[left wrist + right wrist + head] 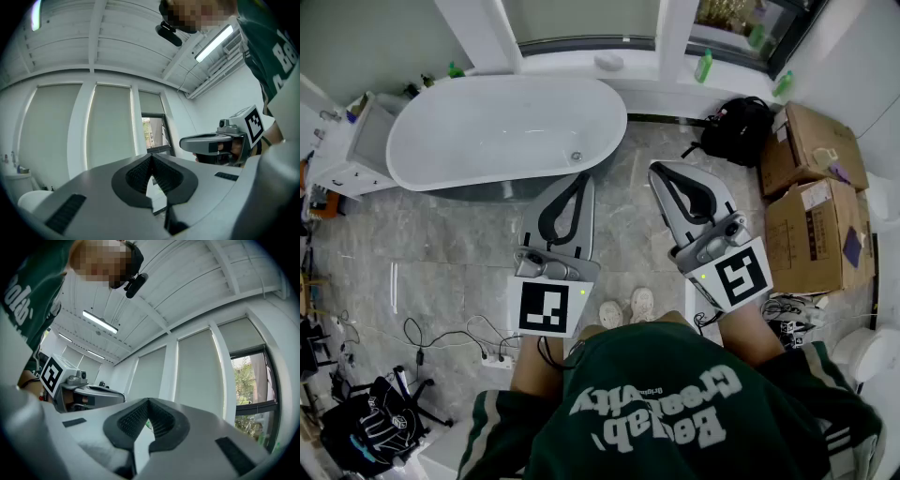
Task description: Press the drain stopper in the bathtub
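Your L gripper (151, 158): jaws clenched, ribbed pads meeting at the tips, nothing btwn them. R gripper (149, 401): same, jaws pressed together, empty. You hold both roughly level in front of you, side by side but apart, tips aimed toward the bathtub (469, 131). Neither touches it. In head view the L tips line up w/ the tub's near edge at its right end. The R tips sit over bare floor, right of the tub.

Drain stopper (576, 157): small round metal piece on the tub floor, near the right end, close to the near wall. In head view it's just beyond the L tips, and neither gripper is on it.

Your shoes (623, 307) stand on the grey tile floor btwn the two marker cubes. Black backpack (739, 127) is on the floor right of the tub, cardboard boxes (816, 230) stacked further right. Green bottle (704, 66) stands on the window ledge behind the tub. Power strip (497, 358) w/ cables lies on the floor to your left. Each gripper view shows blinds, a window and the other gripper off to one side.
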A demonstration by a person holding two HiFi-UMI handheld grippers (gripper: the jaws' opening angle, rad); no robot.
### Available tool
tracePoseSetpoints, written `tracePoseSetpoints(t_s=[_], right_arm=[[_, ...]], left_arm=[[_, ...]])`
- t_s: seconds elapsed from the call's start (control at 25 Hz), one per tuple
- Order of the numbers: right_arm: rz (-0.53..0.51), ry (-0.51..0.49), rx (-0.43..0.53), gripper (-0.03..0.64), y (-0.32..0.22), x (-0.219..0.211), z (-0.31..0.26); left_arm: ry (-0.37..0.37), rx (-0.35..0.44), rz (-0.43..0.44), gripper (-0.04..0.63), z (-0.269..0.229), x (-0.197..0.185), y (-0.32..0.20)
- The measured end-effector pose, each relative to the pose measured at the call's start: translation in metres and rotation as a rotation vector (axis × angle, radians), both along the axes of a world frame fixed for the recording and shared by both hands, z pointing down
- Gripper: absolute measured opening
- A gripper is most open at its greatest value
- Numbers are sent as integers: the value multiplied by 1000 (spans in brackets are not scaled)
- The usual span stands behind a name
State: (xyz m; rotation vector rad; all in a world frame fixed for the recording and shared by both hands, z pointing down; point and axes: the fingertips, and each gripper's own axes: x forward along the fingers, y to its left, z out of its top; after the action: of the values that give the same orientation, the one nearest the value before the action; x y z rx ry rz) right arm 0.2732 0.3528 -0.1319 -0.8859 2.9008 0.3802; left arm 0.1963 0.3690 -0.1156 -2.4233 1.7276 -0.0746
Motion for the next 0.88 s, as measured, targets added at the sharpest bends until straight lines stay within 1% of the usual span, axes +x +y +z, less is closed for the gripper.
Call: tracePoseSetpoints(t_s=[0.2, 0.44, 0.72, 0.8, 0.88], right_arm=[[-9, -10, 3, 13, -4, 1, -1], [-19, -55, -23, 14, -7, 11, -2], [-35, -46, -31, 14, -6, 20, 1], [-36, -45, -32, 14, -6, 25, 3], [-39, -49, -33, 14, -8, 31, 3]], left_arm=[[-3, 3, -8, 6, -2, 2, -8], [-15, 9, -13, 6, -3, 8, -11], [-15, 14, -20, 6, -7, 20, -13], [-30, 18, -8, 6, -7, 28, -13], [-62, 19, -2, 6, -6, 38, -14]])
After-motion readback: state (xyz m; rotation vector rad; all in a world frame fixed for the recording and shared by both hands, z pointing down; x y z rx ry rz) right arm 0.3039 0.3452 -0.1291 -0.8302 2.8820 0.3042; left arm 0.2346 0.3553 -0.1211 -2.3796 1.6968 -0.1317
